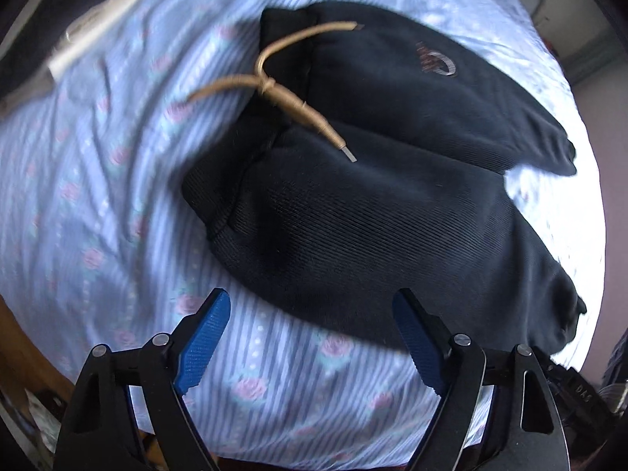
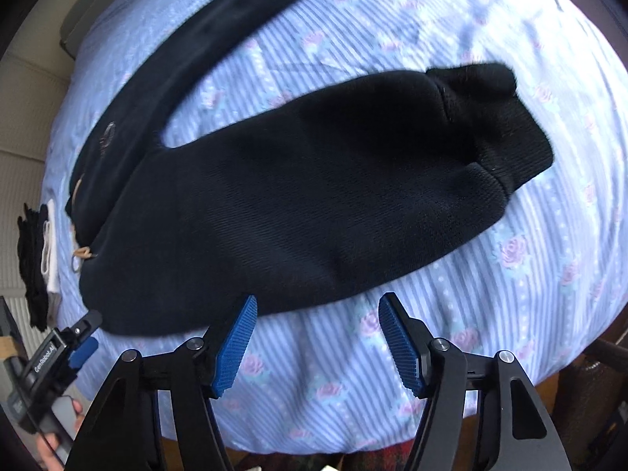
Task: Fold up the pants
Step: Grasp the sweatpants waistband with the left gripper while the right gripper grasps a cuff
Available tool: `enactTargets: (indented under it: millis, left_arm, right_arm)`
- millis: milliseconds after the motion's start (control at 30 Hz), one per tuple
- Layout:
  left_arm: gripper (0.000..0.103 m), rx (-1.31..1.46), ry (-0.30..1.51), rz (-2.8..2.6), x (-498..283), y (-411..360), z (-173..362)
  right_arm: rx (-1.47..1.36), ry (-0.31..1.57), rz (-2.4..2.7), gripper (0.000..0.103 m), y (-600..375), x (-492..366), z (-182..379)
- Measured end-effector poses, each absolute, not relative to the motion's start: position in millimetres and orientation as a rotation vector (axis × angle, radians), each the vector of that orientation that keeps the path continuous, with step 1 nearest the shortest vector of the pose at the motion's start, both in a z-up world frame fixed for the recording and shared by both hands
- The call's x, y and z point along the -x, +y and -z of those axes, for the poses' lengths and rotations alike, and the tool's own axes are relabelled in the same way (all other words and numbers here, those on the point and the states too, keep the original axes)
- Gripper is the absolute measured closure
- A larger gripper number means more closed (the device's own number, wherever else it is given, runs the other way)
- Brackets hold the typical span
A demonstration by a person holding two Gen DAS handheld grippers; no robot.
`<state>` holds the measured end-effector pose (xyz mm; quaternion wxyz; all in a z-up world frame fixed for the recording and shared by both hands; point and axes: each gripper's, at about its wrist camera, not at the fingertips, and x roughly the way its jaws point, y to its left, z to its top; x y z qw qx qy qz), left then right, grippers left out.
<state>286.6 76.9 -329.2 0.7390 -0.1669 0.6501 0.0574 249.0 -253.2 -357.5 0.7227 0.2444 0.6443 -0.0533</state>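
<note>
Dark navy sweatpants lie spread on a blue striped bedsheet with pink roses. A tan drawstring lies across the waistband at the left. My left gripper is open and empty, just short of the near edge of the pants by the waist. In the right wrist view the pants stretch from waist at left to a ribbed cuff at right; the other leg runs to the far side. My right gripper is open and empty at the near leg's edge. The left gripper shows at lower left.
A pile of folded dark and white clothes lies at the left edge of the bed. A pale object lies at the far left in the left wrist view. The bed's near edge drops off below both grippers.
</note>
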Motion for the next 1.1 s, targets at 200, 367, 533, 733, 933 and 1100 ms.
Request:
enactTargets:
  millis: [200,367,533,733,933,1100]
  left_arm:
    - [0.019,0.465,1.499,-0.139,-301,78,363]
    - [0.035,0.524,1.517,-0.134,-311,77,361]
    - [0.074,0.463,1.499,-0.111,-314,76,329]
    - [0.084,0.413,1.401,-0.066,-308,70,257]
    - [0.087,0.450,1.278,-0.088,-341,83,208]
    - [0.088,0.481,1.221,-0.139,-408,95,222]
  right_arm:
    - [-0.667,1.490,0.165,0.038,-277,-260,391]
    - [-0.614,1.489,0.135,0.066,-275,-276,386]
    - [-0.563,1.472,0.064,0.087,-274,-281,346]
    - [-0.598,1.362,-0.060,0.089,-276,-280,253]
    - [-0.676,1.198,-0.084,0.089,-288,-324,192]
    - [-0.671,1.144,-0.044,0.089,-282,-385,190]
